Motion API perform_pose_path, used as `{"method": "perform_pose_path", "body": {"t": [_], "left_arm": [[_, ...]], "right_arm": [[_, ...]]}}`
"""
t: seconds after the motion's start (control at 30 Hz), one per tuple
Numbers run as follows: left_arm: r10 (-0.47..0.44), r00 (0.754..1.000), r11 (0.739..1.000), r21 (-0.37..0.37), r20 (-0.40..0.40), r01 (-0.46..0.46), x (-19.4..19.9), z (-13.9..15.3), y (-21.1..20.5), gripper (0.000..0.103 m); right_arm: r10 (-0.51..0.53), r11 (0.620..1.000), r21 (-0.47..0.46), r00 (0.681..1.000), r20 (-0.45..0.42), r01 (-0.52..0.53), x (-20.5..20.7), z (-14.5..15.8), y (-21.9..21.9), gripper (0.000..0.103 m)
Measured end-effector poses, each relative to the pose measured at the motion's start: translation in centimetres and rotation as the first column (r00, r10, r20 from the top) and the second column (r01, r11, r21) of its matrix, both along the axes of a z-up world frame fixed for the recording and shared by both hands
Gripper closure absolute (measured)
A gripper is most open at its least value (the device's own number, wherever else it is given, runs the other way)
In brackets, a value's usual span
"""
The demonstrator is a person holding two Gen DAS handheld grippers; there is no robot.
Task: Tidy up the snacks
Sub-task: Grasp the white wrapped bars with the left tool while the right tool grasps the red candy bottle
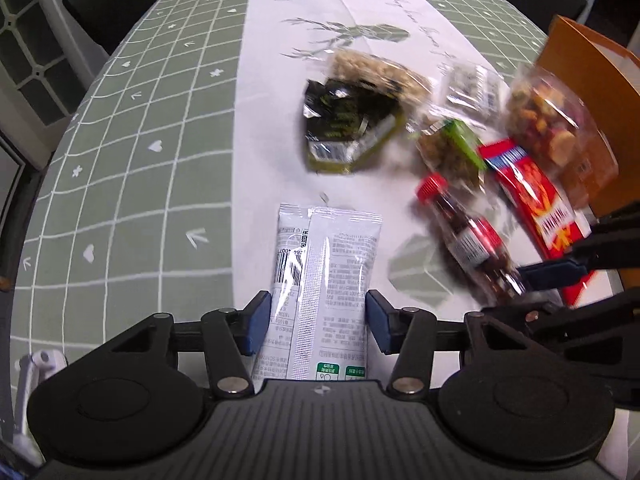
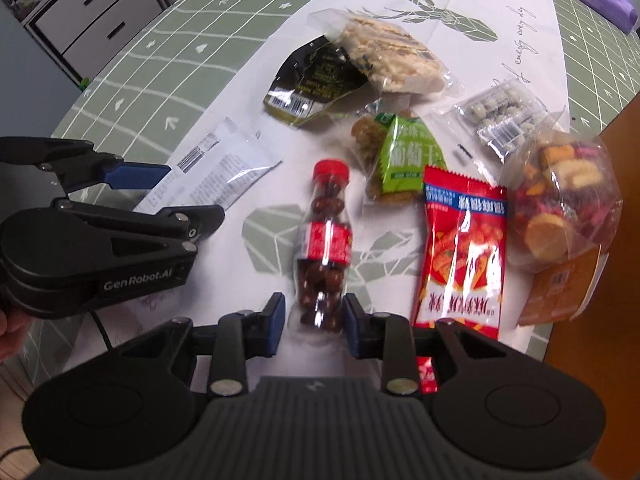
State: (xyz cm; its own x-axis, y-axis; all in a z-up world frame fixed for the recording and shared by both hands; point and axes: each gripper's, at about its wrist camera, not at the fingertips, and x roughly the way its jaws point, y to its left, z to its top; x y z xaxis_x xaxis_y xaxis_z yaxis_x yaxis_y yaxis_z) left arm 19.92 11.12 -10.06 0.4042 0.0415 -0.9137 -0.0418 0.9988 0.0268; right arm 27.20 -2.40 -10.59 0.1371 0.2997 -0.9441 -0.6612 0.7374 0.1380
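Straddling a white snack packet (image 1: 320, 280) lying flat on the tablecloth (image 1: 140, 160), the left gripper (image 1: 318, 322) is standing with its pads at the packet's edges, though whether they are pressing is unclear. The right gripper (image 2: 314, 320) is clamping the base of a small red-capped bottle (image 2: 324, 248) of brown candies, lying beside a red snack bag (image 2: 460, 248).

One small bottle (image 2: 324, 236) and seven snack packets (image 2: 460, 248) lie on one table (image 2: 160, 92).
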Motion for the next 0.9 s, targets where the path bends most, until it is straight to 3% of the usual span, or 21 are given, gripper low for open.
{"method": "perform_pose_path", "body": {"t": [0.27,0.33,0.47,0.63,0.8,0.9], "left_arm": [[-0.103,0.991,0.995,-0.026,-0.082,0.101,-2.6,0.1,-2.8,0.044],[-0.119,0.988,0.993,-0.035,-0.101,0.116,-2.7,0.1,-3.1,0.043],[-0.148,0.980,0.989,-0.029,-0.130,0.145,-2.4,-0.1,-3.2,0.030],[-0.122,0.983,0.992,-0.021,-0.134,0.120,-2.1,-0.3,-2.7,0.026],[-0.141,0.983,0.990,-0.023,-0.120,0.139,-2.0,-0.3,-2.6,0.028],[-0.151,0.981,0.989,-0.027,-0.118,0.149,-2.0,-0.1,-2.5,0.038]], "right_arm": [[0.118,0.990,-0.074,0.993,0.008,-0.117,-3.5,-0.1,-1.3,0.073],[0.131,0.988,-0.079,0.991,0.006,-0.130,-3.8,-0.1,-1.4,0.065],[0.129,0.991,-0.046,0.992,-0.009,-0.129,-3.7,-0.1,-1.4,0.054],[0.153,0.987,-0.044,0.988,0.024,-0.152,-3.7,-0.1,-0.8,0.053],[0.195,0.980,-0.058,0.978,0.070,-0.191,-3.9,-0.1,-0.6,0.053],[0.190,0.981,-0.047,0.980,0.064,-0.187,-3.5,0.2,-1.1,0.053]]}}
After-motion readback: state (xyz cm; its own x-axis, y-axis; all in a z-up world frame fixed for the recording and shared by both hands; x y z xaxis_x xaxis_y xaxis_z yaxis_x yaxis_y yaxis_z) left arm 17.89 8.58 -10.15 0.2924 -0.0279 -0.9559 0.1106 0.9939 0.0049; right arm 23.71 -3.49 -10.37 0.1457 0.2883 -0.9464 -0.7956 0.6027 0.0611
